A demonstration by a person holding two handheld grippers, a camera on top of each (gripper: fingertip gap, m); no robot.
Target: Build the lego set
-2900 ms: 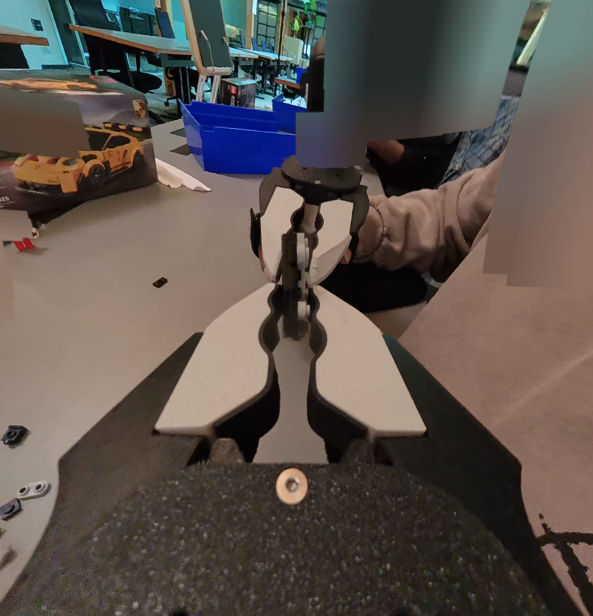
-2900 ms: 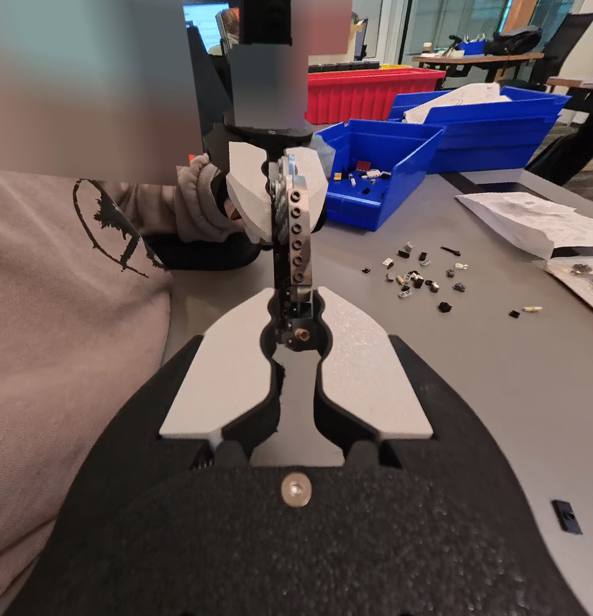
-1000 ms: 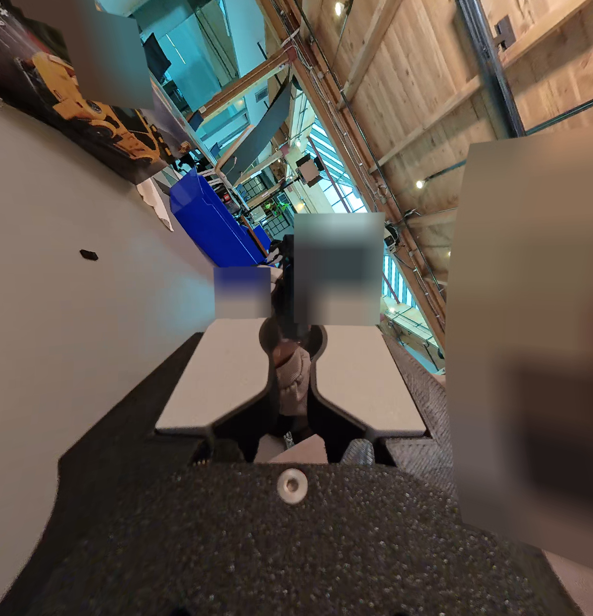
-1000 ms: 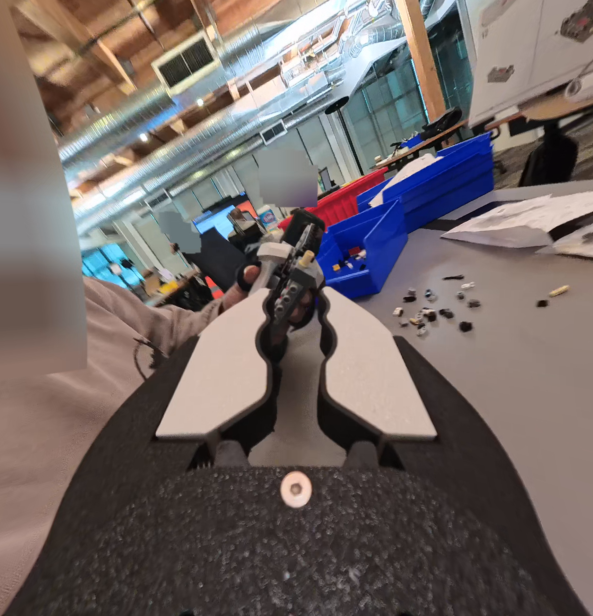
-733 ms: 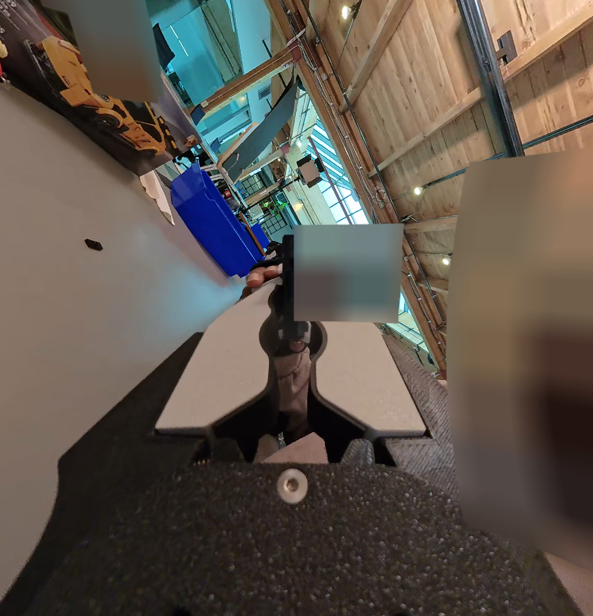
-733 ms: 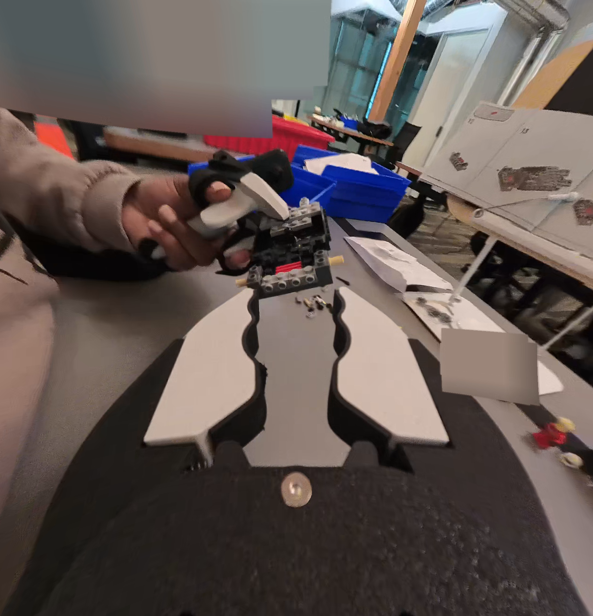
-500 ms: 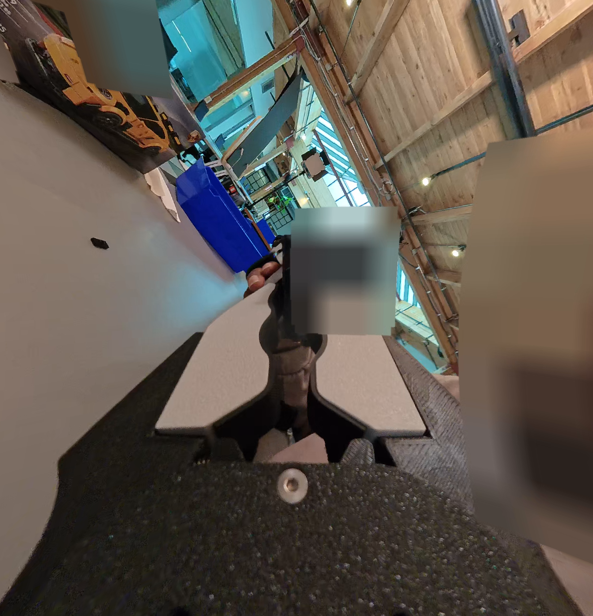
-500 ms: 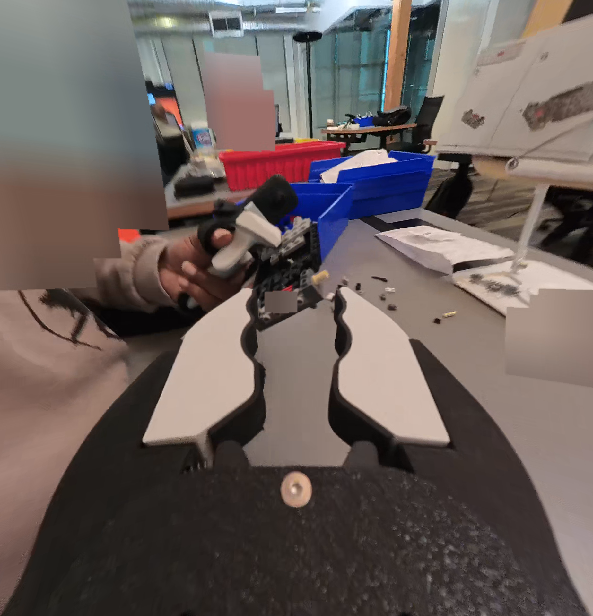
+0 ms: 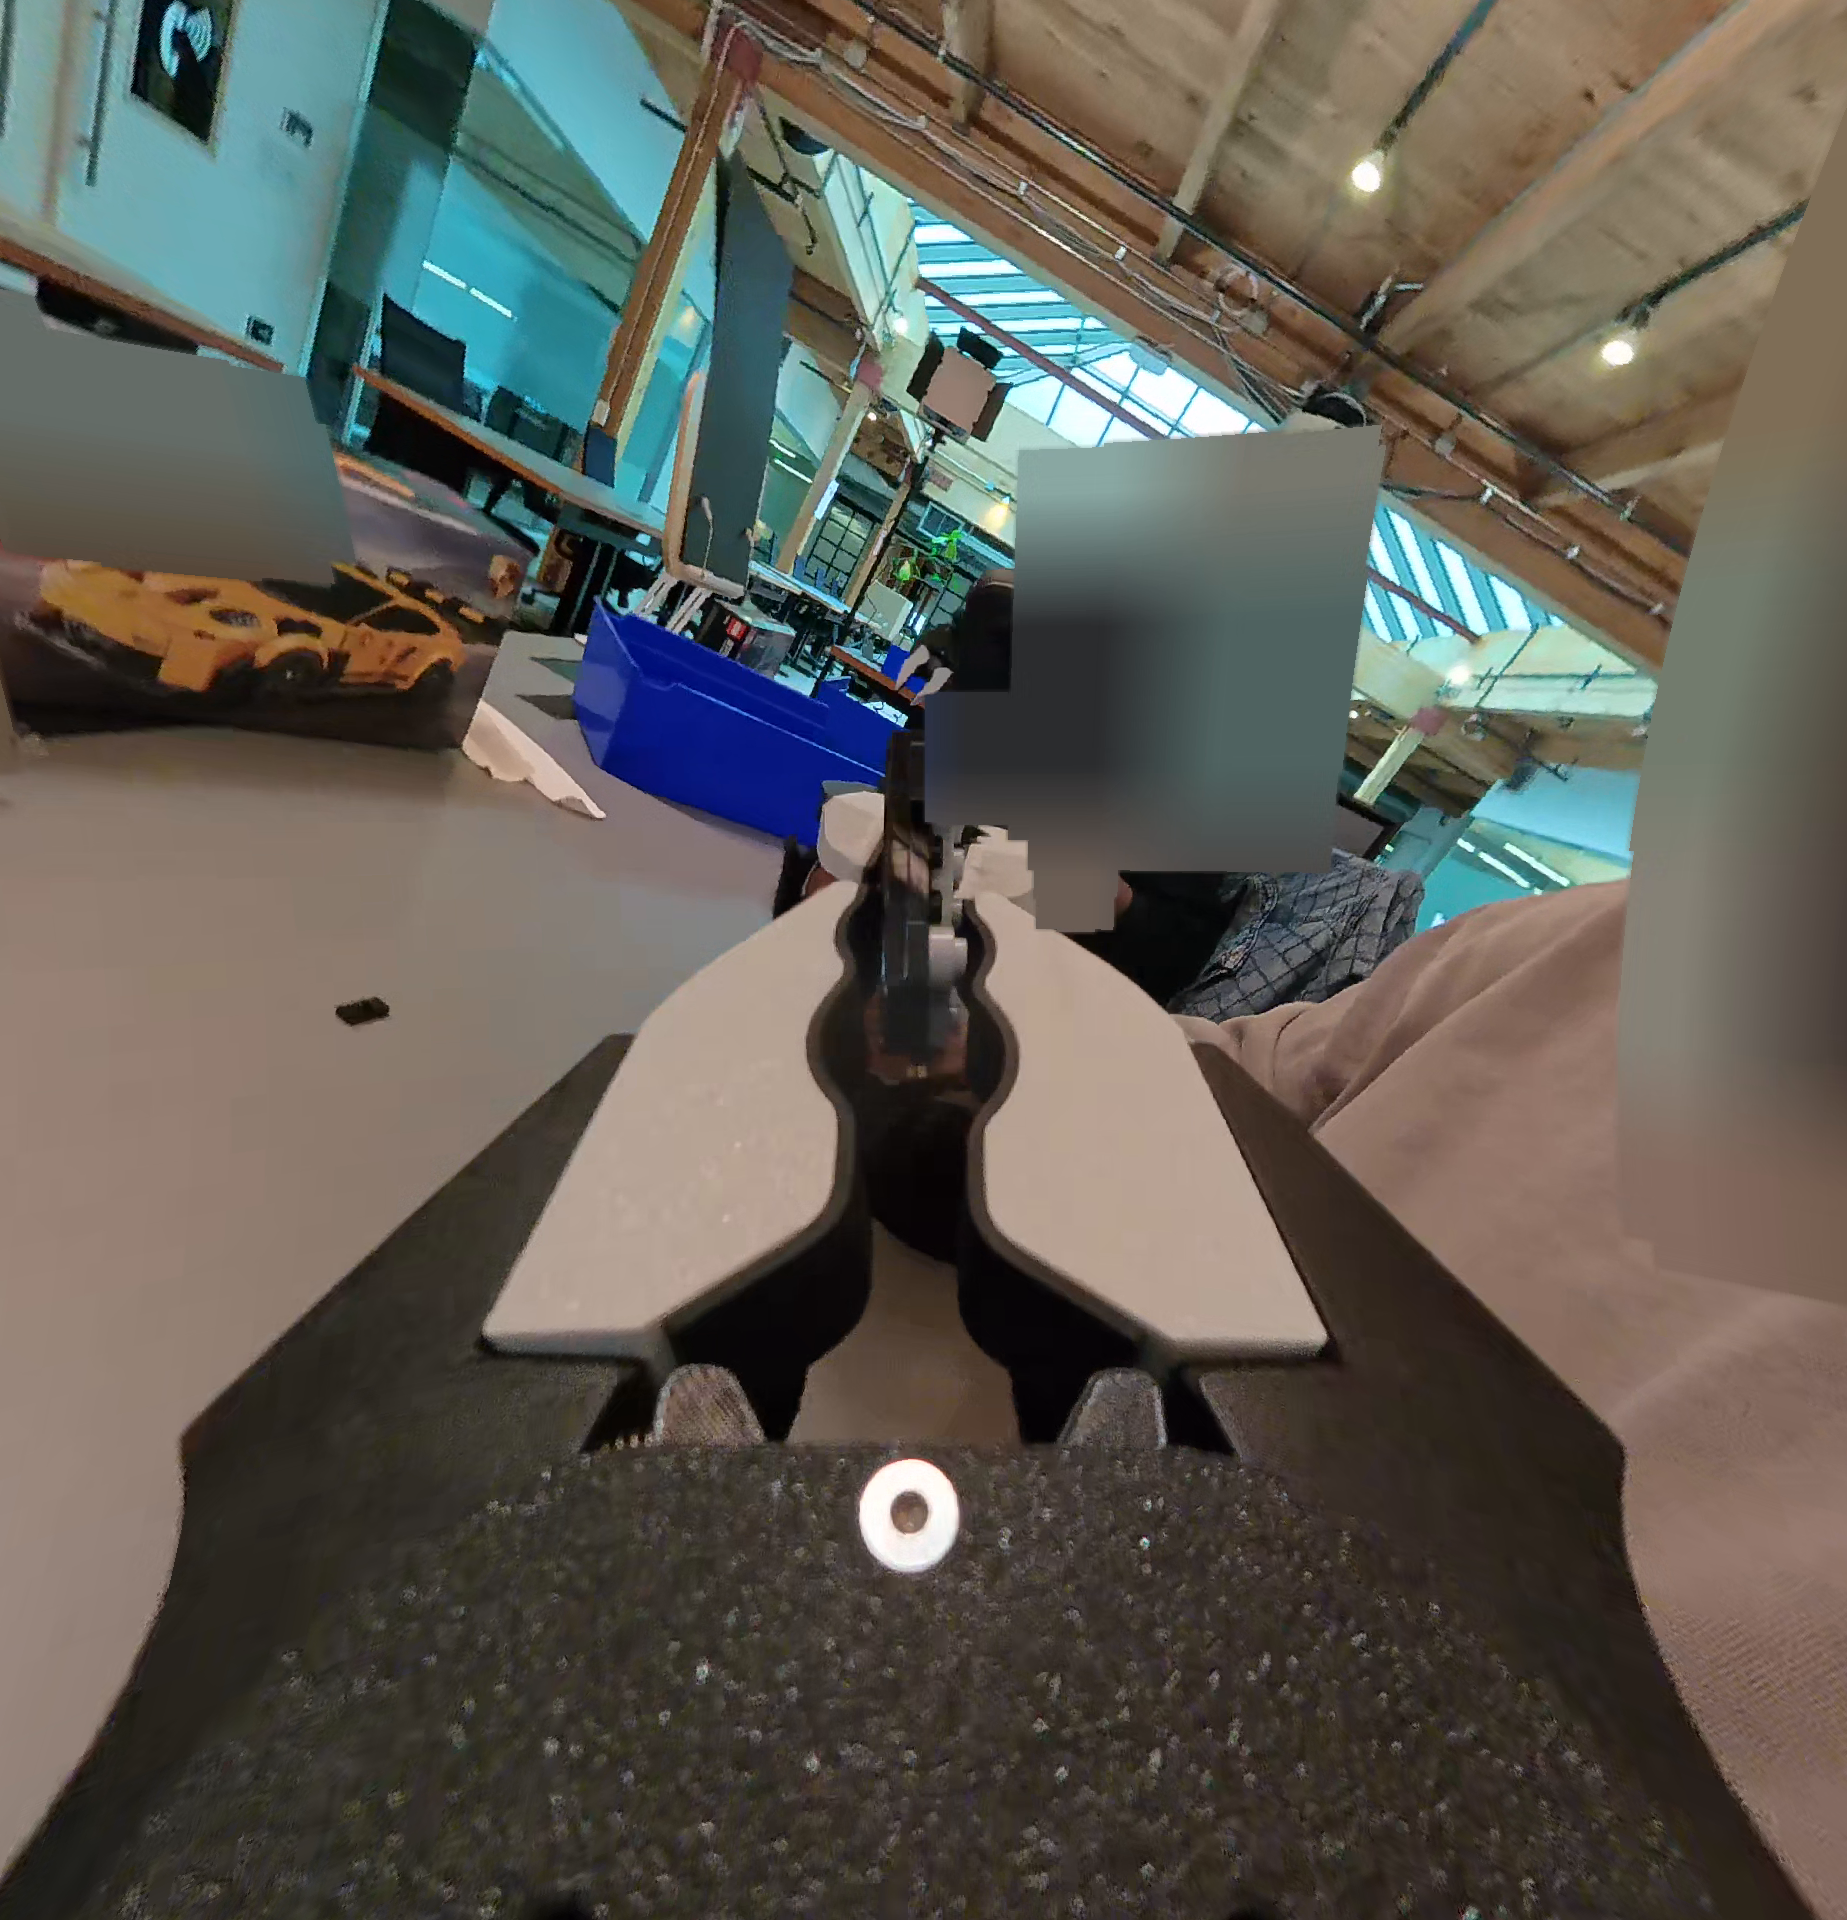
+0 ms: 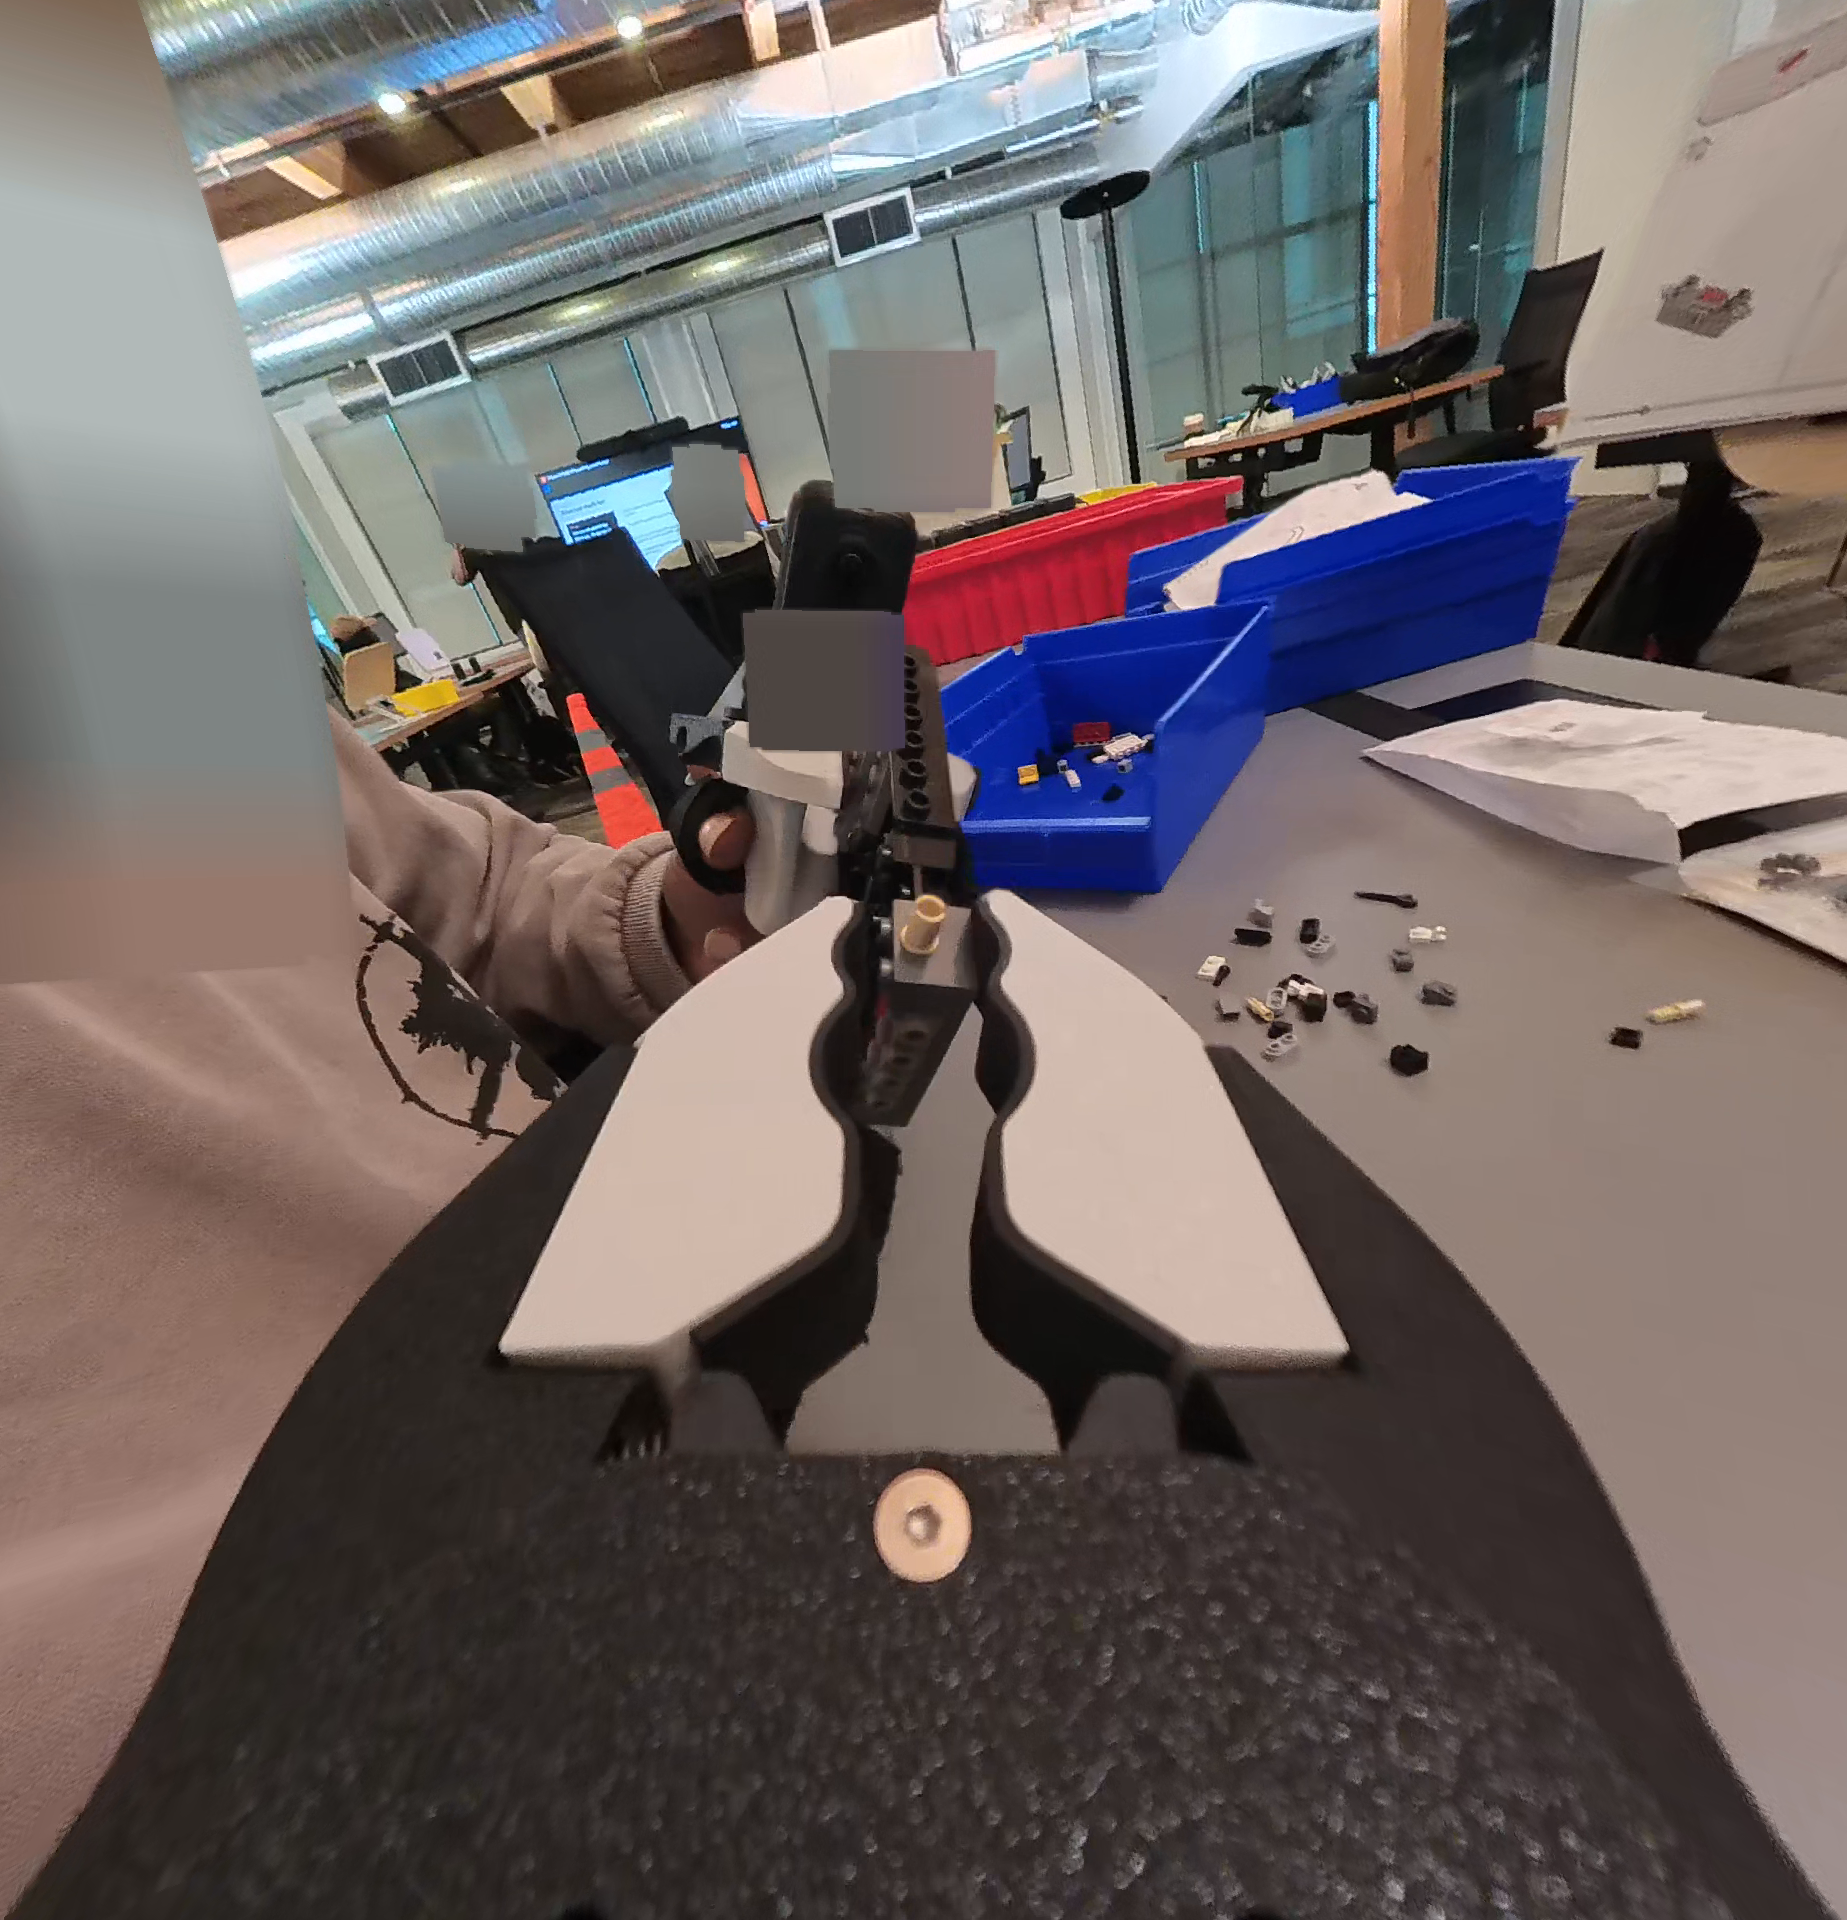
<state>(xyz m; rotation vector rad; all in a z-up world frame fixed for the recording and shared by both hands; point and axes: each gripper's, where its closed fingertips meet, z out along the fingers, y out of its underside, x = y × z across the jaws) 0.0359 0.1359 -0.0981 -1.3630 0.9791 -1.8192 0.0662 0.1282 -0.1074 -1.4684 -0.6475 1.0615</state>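
While both grippers are clamping the black-and-grey lego assembly (image 10: 914, 935) above the grey table (image 10: 1521, 1195), left gripper (image 9: 911, 914) and right gripper (image 10: 917, 940) are meeting tip to tip; loose small pieces (image 10: 1314, 987), a blue plastic bin (image 10: 1106, 748) and white paper sheets (image 10: 1625, 769) are lying beyond.

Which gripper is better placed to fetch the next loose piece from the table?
Right, probably. The loose pieces lie just beside the right gripper. Both grip the lego assembly, so the left gripper could hold it.
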